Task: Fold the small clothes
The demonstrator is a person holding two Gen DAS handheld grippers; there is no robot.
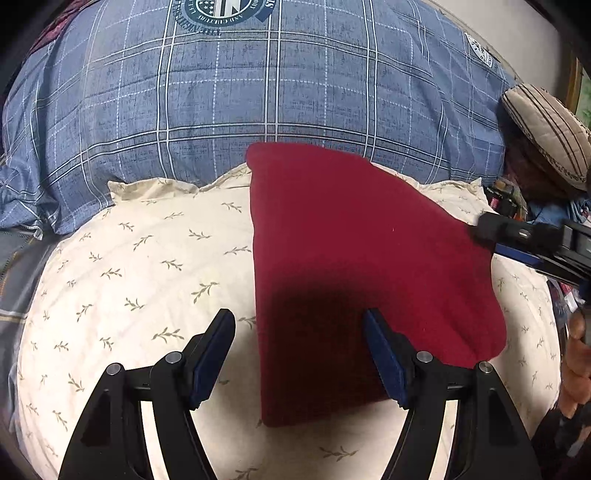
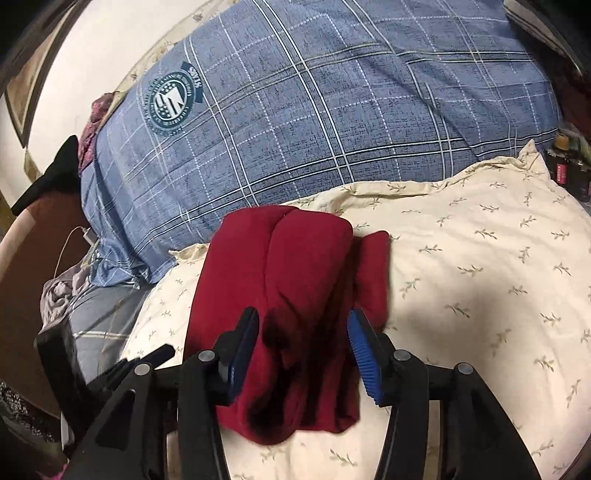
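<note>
On blue quilt (image 2: 332, 110), "SINCE" crest (image 2: 170, 99)

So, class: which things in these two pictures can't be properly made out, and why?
- Red garment, right wrist view: near end shadowed between the open right gripper fingers; type unclear.
- Round emblem, left wrist view: cut by top edge.
- Clutter beside cream pillow: small, blurred.

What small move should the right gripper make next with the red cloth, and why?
Probably close the right gripper on the near edge of the red cloth. It is open, the cloth lies bunched between its fingers on the cream pillow, and the left gripper is open too, holding nothing.
</note>
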